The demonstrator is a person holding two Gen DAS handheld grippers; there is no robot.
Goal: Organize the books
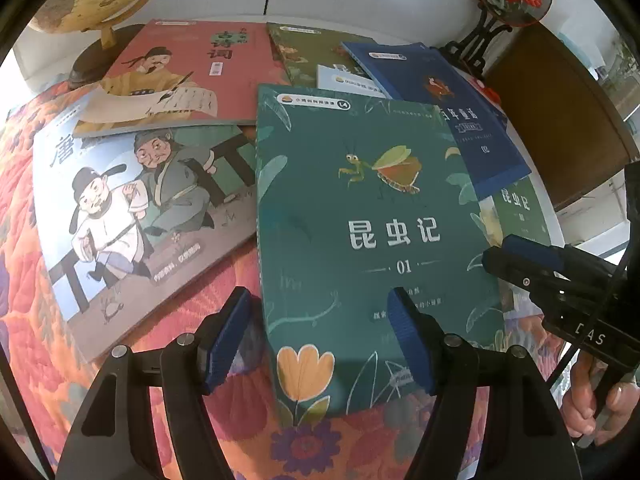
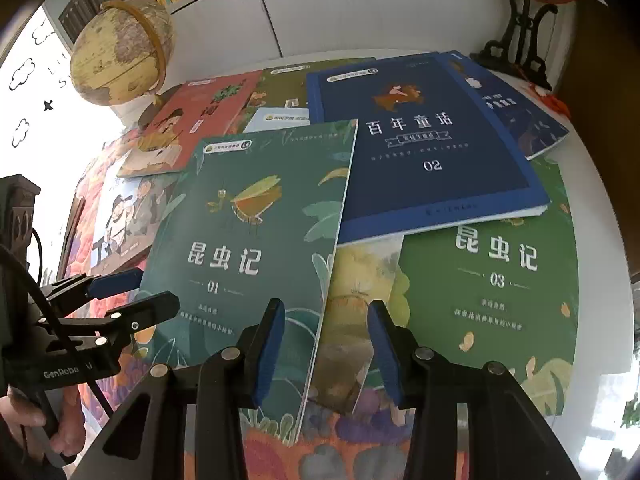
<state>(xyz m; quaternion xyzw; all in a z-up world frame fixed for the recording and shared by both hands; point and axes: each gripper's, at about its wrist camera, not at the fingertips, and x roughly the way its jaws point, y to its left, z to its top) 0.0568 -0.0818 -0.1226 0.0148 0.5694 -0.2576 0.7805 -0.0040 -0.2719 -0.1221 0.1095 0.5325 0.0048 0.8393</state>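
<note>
Teal book "01" point(image 1: 368, 220): topmost of the books spread on the floral-clothed bench point(image 1: 36, 320), overlapping the green book "03" point(image 2: 492, 280). Left tongs point(image 1: 320, 340) agape over its left edge; right tongs point(image 2: 326, 354) agape over its right edge, nothing gripped.

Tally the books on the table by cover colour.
Green: 3 (teal 01 book, green 03 book, olive book at the back)
Dark blue: 2 (blue 02 book, blue book under it)
Red: 1 (red book)
Pale blue: 2 (two-figures book, mostly hidden pale book)
Total: 8 books
</note>
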